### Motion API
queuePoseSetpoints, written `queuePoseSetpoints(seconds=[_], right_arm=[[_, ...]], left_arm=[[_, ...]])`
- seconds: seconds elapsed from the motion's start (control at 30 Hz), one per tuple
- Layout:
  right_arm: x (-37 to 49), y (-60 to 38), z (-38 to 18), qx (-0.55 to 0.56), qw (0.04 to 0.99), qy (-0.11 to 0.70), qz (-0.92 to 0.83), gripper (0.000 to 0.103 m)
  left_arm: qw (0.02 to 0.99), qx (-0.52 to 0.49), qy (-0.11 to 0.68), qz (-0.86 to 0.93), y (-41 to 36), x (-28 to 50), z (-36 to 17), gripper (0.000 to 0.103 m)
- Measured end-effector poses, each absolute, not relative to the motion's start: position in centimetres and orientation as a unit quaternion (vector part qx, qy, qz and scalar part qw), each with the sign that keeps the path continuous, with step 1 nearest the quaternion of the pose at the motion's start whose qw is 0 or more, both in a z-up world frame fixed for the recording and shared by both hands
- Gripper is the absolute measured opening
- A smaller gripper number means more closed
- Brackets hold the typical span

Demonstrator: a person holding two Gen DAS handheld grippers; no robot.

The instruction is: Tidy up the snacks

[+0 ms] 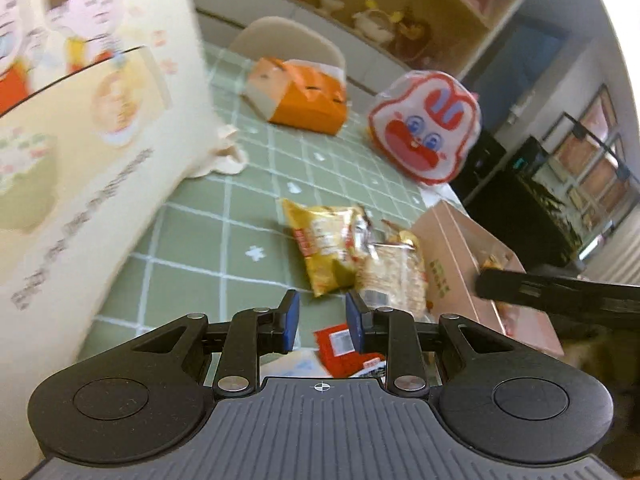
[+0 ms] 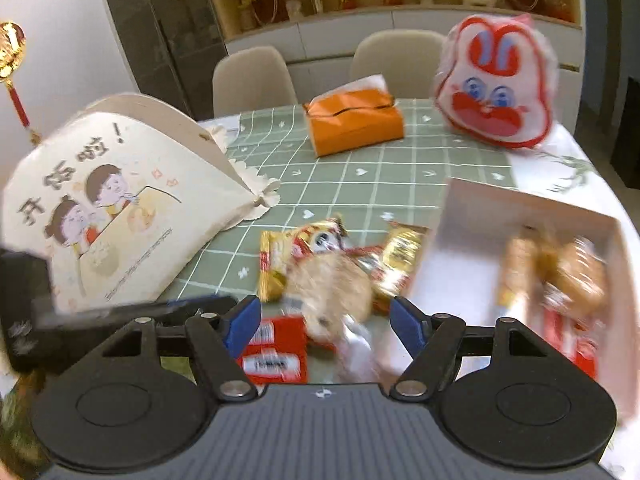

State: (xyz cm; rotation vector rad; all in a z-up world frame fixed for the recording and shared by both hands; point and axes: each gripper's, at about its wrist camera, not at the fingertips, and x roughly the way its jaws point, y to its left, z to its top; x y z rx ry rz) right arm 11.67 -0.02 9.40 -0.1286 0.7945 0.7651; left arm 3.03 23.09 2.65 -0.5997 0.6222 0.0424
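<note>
While the left gripper (image 1: 322, 322) hovers with its pads close together and nothing between them, the snacks (image 1: 352, 256) lie just ahead mid-table, beside the box (image 1: 476, 276) at the right edge. Right gripper (image 2: 325, 326) gapes wide, empty, a pale packet (image 2: 332, 292) just beyond it.

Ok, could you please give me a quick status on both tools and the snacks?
Left tool narrow, empty. Right tool open, empty, above loose snack packets. Pink box partly filled. Nothing in the way.
</note>
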Motion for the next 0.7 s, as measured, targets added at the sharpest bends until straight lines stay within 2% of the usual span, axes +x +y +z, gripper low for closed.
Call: queuePoseSetpoints(seconds=[0.17, 0.3, 0.37, 0.5, 0.57, 0.7], right_arm=[[13.3, 6.5, 6.7, -0.148, 0.863, 0.357, 0.324, 0.073], [15.3, 8.7, 4.6, -0.152, 0.867, 0.378, 0.286, 0.073], [15.5, 9.0, 4.1, -0.161, 0.869, 0.373, 0.281, 0.077], [14.0, 8.0, 3.8, -0.162, 0.852, 0.392, 0.306, 0.077], [12.5, 7.3, 3.4, -0.165, 0.827, 0.417, 0.34, 0.07], [8.1, 4.7, 3.4, -0.186, 0.818, 0.398, 0.372, 0.068]], left_arm=[[0.902, -0.321, 0.287, 0.031, 24.6, 1.4, 3.4, 0.029], [0.911, -0.312, 0.267, 0.038, 24.8, 0.8, 4.4, 0.029], [0.911, -0.311, 0.269, 0.038, 24.7, 0.8, 4.4, 0.029], [0.908, -0.309, 0.281, 0.037, 24.5, 1.2, 4.0, 0.029], [0.907, -0.305, 0.29, 0.031, 24.2, 1.4, 3.7, 0.029], [0.905, -0.281, 0.319, 0.003, 22.5, 2.2, 3.1, 0.029]])
